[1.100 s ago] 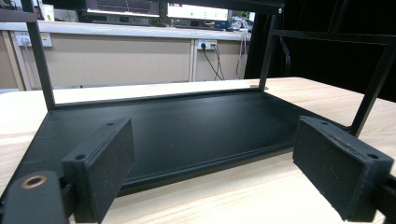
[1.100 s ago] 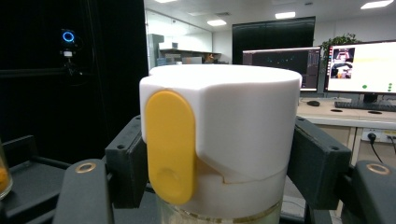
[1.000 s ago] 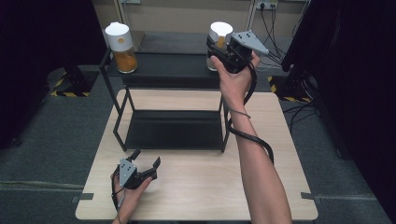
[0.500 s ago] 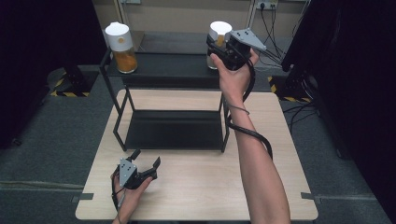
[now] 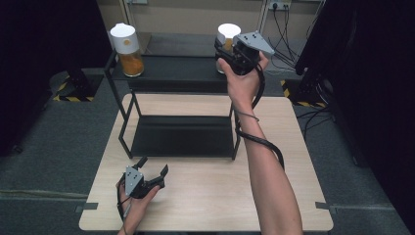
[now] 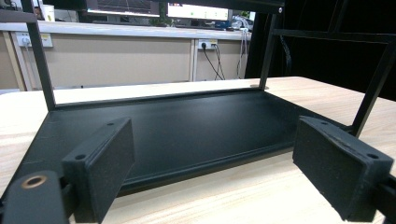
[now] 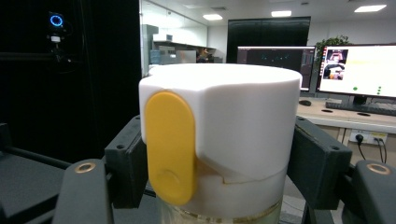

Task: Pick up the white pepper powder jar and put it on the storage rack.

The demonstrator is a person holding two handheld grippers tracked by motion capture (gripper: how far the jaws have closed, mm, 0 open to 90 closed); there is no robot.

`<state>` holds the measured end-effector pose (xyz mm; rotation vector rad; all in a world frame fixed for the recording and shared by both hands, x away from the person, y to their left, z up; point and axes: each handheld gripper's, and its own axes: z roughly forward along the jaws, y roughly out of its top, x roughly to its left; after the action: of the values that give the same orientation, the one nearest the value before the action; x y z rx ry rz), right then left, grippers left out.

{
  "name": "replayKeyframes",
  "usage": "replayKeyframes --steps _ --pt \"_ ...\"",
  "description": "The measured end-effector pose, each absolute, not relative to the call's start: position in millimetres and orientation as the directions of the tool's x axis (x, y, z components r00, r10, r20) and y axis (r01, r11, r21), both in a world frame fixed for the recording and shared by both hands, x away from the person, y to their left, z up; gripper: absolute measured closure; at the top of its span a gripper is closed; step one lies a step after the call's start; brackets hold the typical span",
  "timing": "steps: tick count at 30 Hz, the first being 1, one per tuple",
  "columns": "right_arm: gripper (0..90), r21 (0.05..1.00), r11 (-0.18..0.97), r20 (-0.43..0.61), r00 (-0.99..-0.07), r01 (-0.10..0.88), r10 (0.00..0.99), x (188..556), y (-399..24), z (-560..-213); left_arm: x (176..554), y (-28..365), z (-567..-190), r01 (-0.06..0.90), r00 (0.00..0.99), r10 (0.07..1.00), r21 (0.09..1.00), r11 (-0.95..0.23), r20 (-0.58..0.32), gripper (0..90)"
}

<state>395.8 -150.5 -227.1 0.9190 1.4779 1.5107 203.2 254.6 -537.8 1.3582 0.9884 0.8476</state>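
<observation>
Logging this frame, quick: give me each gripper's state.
Left gripper: open, holding nothing.
Right gripper: shut on the white-lidded jar.

a shelf rack [image 5: 181, 139] stands on the table [image 5: 293, 147], one jar [image 5: 126, 43] at each end of its top shelf.

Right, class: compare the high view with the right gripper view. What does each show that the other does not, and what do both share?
High view alone: the light wooden table, the black two-tier metal rack, a second white-lidded jar of orange contents at the top shelf's left end, and the left gripper, open, low over the table.

Right gripper view alone: the oval yellow tab on the lid's side and lit computer monitors behind.

Both: the right gripper closed around the white-lidded jar.
</observation>
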Motion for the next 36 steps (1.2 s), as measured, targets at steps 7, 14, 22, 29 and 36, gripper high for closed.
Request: replayKeyframes --steps 7,14,22,29,36 --pt "29.3 0.998 0.001 -0.028 -0.403 -0.066 0.915 393.8 -149.9 -230.9 203.3 255.0 -537.8 0.069 0.373 0.924 0.996 0.060 -0.081 12.6" --pt "14.3 0.998 -0.003 -0.022 -0.397 -0.064 0.918 387.9 -152.5 -230.3 203.3 255.0 -537.7 0.070 0.372 0.924 0.996 0.062 -0.084 12.6" --pt "7.8 0.998 0.012 -0.036 -0.409 -0.062 0.912 379.8 -156.8 -232.0 203.4 254.8 -537.4 0.071 0.372 0.925 0.996 0.059 -0.081 12.6" --pt "4.9 0.998 0.017 -0.044 -0.425 -0.066 0.904 371.2 -159.7 -235.8 203.2 254.3 -537.5 0.069 0.371 0.925 0.996 0.056 -0.077 12.6" --pt "3.5 0.997 0.020 -0.049 -0.436 -0.071 0.899 360.1 -162.3 -239.2 203.1 254.0 -537.5 0.068 0.370 0.926 0.996 0.055 -0.076 12.6"
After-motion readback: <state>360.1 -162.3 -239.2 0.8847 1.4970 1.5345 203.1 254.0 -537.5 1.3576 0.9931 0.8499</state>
